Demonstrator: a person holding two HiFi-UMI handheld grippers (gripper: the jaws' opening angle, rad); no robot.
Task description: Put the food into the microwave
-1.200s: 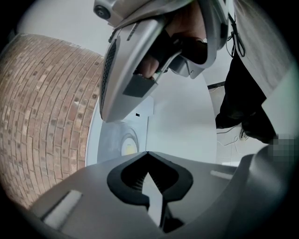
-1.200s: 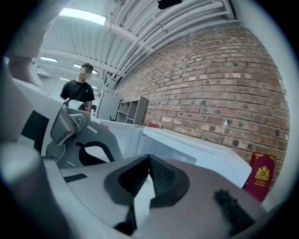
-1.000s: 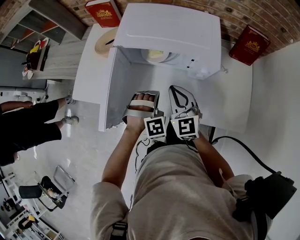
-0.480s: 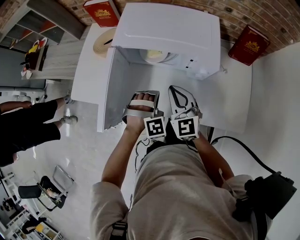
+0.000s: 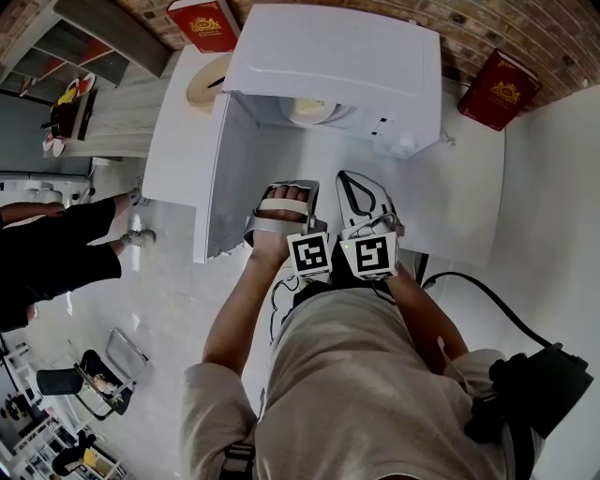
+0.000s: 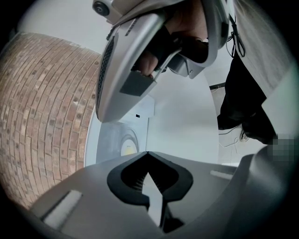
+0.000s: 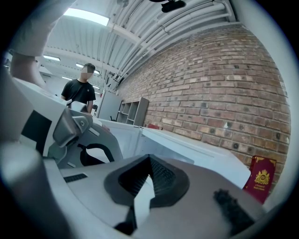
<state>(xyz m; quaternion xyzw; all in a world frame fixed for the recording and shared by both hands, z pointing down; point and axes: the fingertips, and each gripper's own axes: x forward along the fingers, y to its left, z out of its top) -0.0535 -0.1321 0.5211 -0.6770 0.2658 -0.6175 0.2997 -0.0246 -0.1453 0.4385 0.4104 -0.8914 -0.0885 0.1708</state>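
The white microwave [image 5: 337, 66] stands at the back of the white table [image 5: 459, 206], its door [image 5: 225, 178] swung open to the left. Inside lies a plate with yellow food [image 5: 314, 111], also seen as the plate [image 6: 127, 144] in the left gripper view. Both grippers hang side by side close to the person's body, in front of the opening. My left gripper [image 5: 286, 186] is shut and empty, pointing down toward the cavity. My right gripper [image 5: 352, 176] is also shut with nothing in it, its tips [image 7: 149, 157] aimed over the microwave's top.
A red book [image 5: 206, 23] leans at the back left and another red book [image 5: 497, 89] at the right of the microwave. A round tan object [image 5: 208, 82] lies behind the door. A person [image 5: 47, 253] stands left. A black cable [image 5: 487, 300] trails right.
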